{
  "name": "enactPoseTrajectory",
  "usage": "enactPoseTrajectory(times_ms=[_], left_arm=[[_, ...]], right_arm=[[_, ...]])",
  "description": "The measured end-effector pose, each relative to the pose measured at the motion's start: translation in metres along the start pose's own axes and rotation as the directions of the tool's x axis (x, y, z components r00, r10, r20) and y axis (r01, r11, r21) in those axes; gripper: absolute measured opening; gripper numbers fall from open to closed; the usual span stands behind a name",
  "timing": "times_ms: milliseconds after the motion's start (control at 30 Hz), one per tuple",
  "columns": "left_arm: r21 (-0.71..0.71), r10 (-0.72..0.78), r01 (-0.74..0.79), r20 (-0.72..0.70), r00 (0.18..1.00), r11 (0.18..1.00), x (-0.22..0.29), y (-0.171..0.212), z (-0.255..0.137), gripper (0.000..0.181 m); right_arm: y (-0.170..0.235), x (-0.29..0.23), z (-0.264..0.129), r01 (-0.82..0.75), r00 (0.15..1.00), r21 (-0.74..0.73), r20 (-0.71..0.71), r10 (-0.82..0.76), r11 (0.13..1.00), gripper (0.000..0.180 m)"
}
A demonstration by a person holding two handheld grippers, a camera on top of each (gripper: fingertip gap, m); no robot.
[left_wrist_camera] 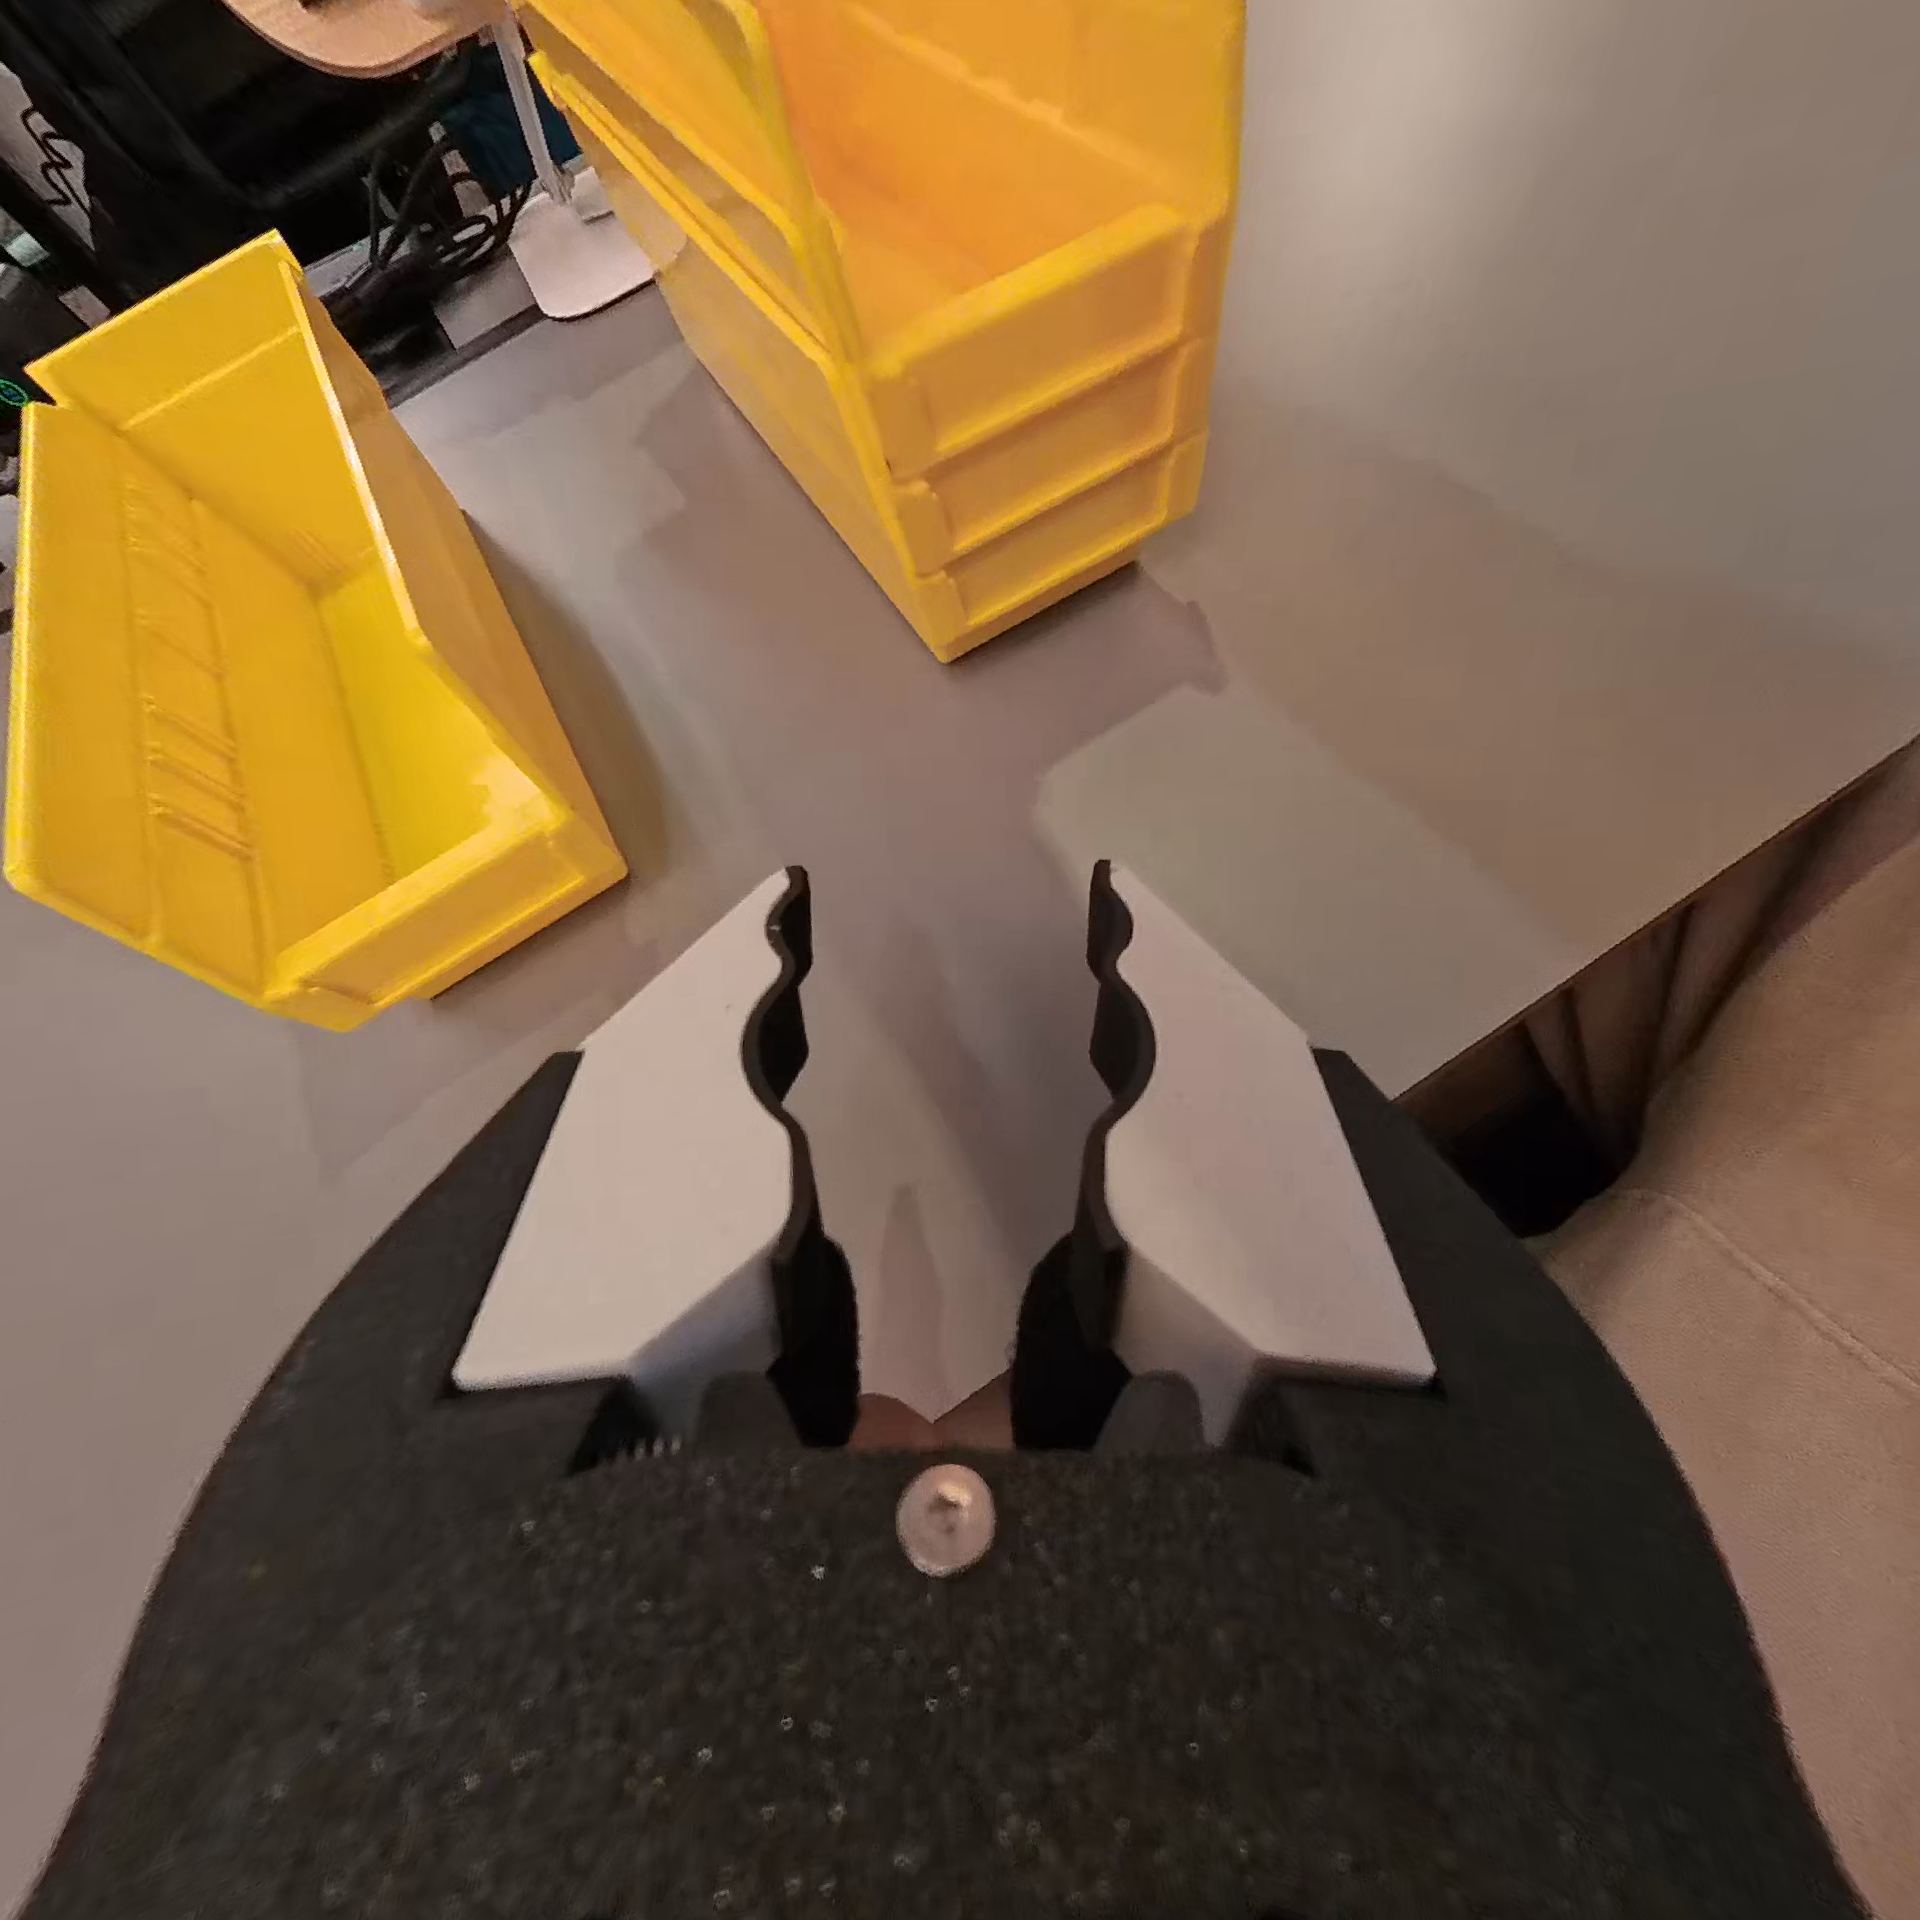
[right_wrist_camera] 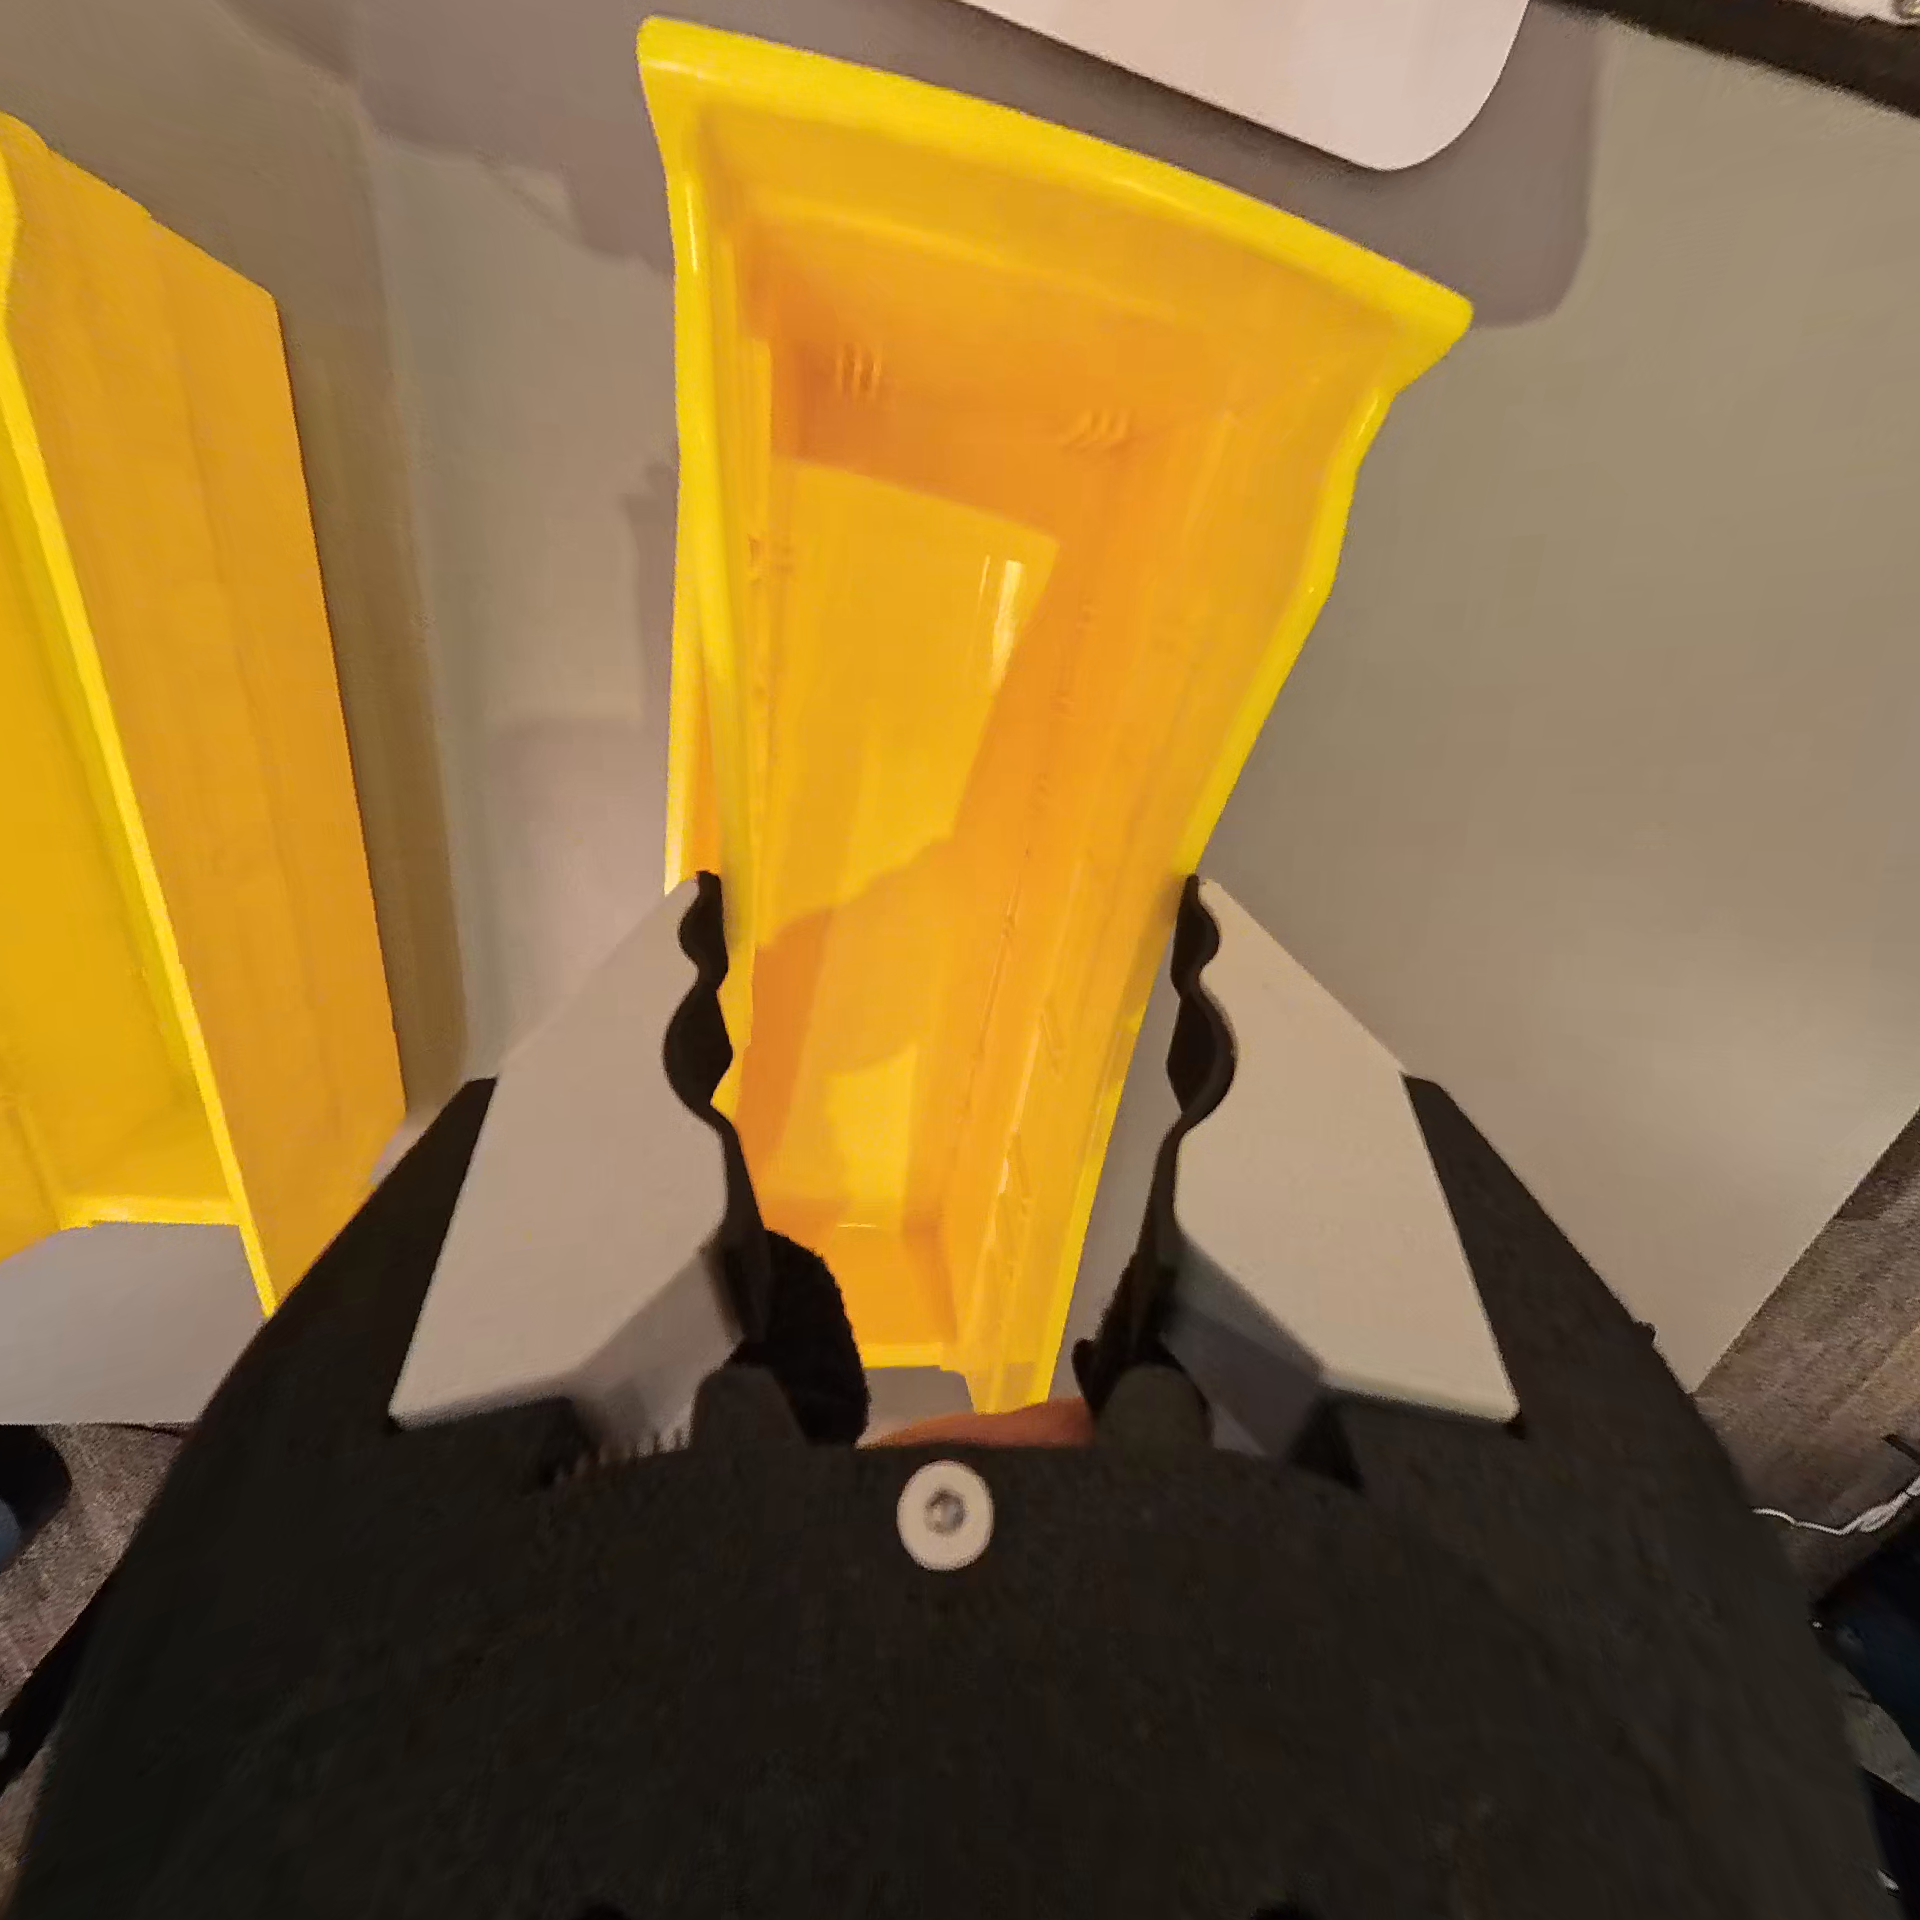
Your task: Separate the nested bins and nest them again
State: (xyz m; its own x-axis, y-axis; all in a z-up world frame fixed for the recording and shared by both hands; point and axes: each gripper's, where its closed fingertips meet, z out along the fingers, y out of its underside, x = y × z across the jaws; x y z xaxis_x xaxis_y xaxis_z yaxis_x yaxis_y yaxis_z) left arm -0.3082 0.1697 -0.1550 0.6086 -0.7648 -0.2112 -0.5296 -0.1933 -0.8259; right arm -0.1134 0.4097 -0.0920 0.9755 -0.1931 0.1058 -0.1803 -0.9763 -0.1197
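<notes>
A stack of nested yellow bins (left_wrist_camera: 1039, 416) stands on the grey table (left_wrist_camera: 1455, 520) at the far centre of the left wrist view. A single yellow bin (left_wrist_camera: 260, 675) lies apart on the left. My left gripper (left_wrist_camera: 948, 883) is open and empty above bare table in front of both. In the right wrist view my right gripper (right_wrist_camera: 948, 894) is spread wide, and a yellow bin (right_wrist_camera: 987, 571) seen from above runs between its fingers. The left fingertip (right_wrist_camera: 707, 935) overlaps the bin's left wall; I cannot tell if it touches. Another yellow bin (right_wrist_camera: 156, 727) lies to the left.
A flat white base (left_wrist_camera: 582, 260) sits at the table's back; it also shows in the right wrist view (right_wrist_camera: 1299, 73). The table's edge (left_wrist_camera: 1558, 987) runs along the right, with beige floor (left_wrist_camera: 1766, 1351) below. Dark clutter and cables (left_wrist_camera: 312, 156) lie beyond the far left.
</notes>
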Motion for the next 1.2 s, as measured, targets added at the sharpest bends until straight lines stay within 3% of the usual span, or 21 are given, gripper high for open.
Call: enactPoseTrajectory(times_ms=[400, 833, 1033, 1200], left_arm=[[-0.005, -0.004, 0.004, -0.014, 1.000, 1.000, 0.005, 0.000, -0.001, 0.051], [0.001, 0.002, -0.002, -0.007, 1.000, 1.000, 0.009, 0.000, -0.007, 0.051], [-0.002, -0.001, 0.001, -0.009, 1.000, 1.000, 0.012, 0.001, -0.008, 0.051], [-0.011, -0.019, 0.019, -0.008, 1.000, 1.000, 0.008, 0.004, -0.007, 0.051]], right_arm=[[0.006, 0.010, -0.043, 0.012, 1.000, 0.041, -0.017, -0.011, 0.999, 0.088], [0.063, 0.024, -0.124, -0.018, 0.999, 0.157, -0.041, 0.024, 0.987, 0.089], [0.079, 0.058, -0.177, -0.019, 0.999, 0.176, -0.041, 0.027, 0.984, 0.088], [0.089, 0.114, -0.167, -0.017, 0.993, 0.130, -0.110, 0.031, 0.991, 0.088]])
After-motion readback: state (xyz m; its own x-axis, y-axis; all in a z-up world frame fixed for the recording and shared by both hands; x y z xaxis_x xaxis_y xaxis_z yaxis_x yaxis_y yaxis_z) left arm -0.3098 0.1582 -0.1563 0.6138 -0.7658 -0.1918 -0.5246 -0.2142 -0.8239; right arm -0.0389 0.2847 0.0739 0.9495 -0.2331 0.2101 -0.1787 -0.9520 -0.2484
